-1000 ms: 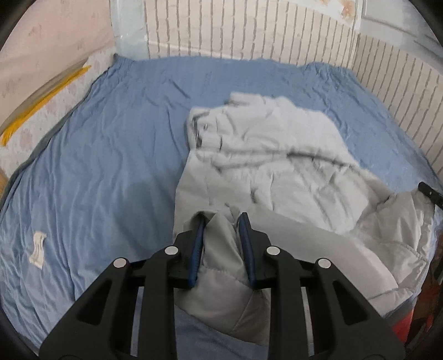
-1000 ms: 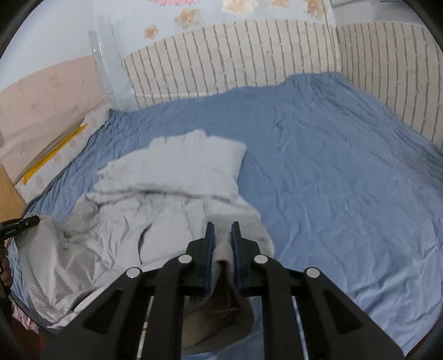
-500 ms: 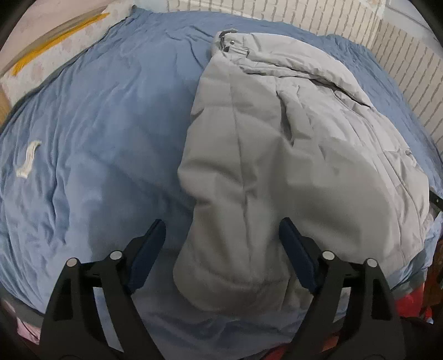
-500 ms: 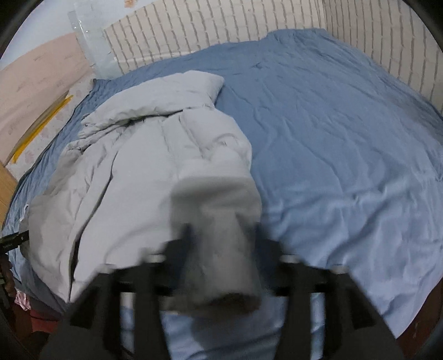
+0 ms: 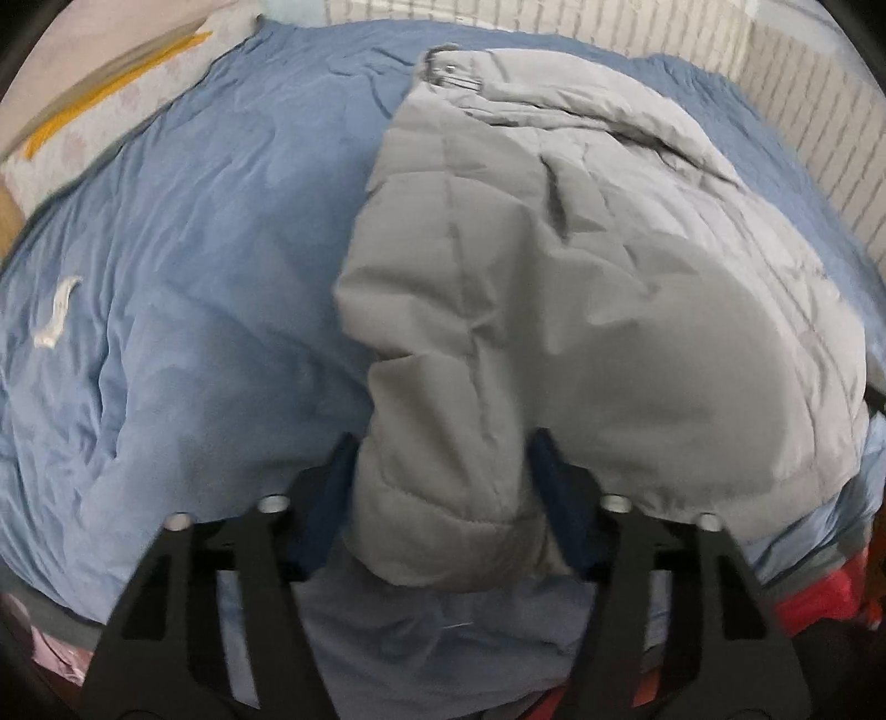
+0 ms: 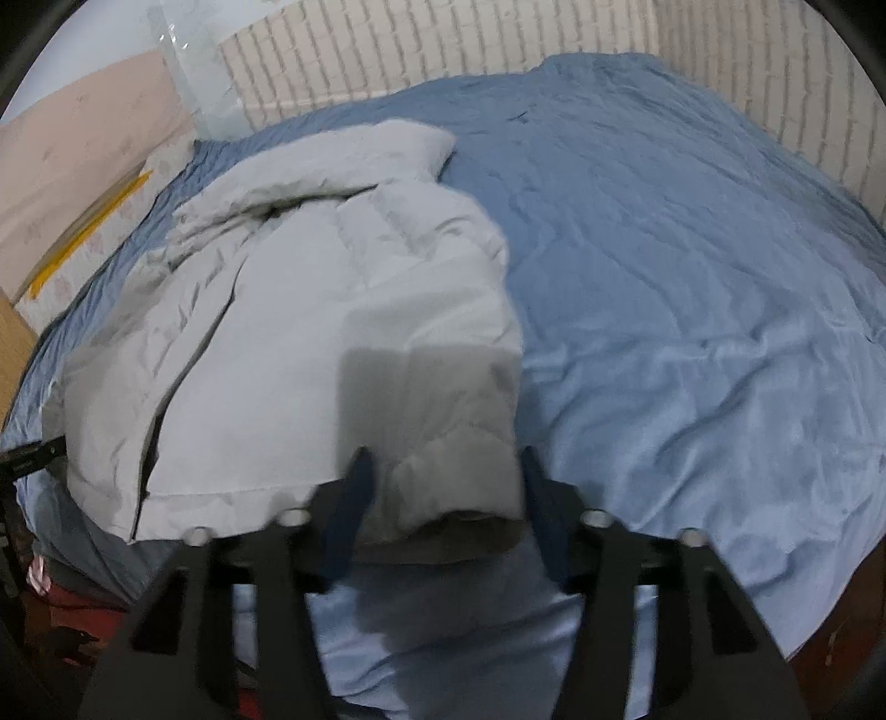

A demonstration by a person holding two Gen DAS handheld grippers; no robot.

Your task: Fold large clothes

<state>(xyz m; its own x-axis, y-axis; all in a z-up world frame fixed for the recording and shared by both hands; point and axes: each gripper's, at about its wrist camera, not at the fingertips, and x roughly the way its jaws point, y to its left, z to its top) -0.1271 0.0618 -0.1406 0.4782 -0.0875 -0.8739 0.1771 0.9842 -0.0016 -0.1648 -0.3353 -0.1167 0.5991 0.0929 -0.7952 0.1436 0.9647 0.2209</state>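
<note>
The grey padded jacket point(image 5: 581, 288) lies spread on the blue bedsheet point(image 5: 194, 249), collar toward the brick-patterned wall point(image 6: 443, 50) and hem toward the near edge of the bed — flat enough, I'd say, to be ready for folding. Both tools are let go: the left gripper point(image 5: 446, 493) stands with its 2 fingers wide apart either side of one bottom corner, and the right gripper point(image 6: 443, 498) straddles the other corner point(image 6: 454, 487) the same way, gripping nothing. A small white scrap point(image 5: 55, 318) sits on the sheet, well apart from the jacket. No box, basket or other container is in sight.
</note>
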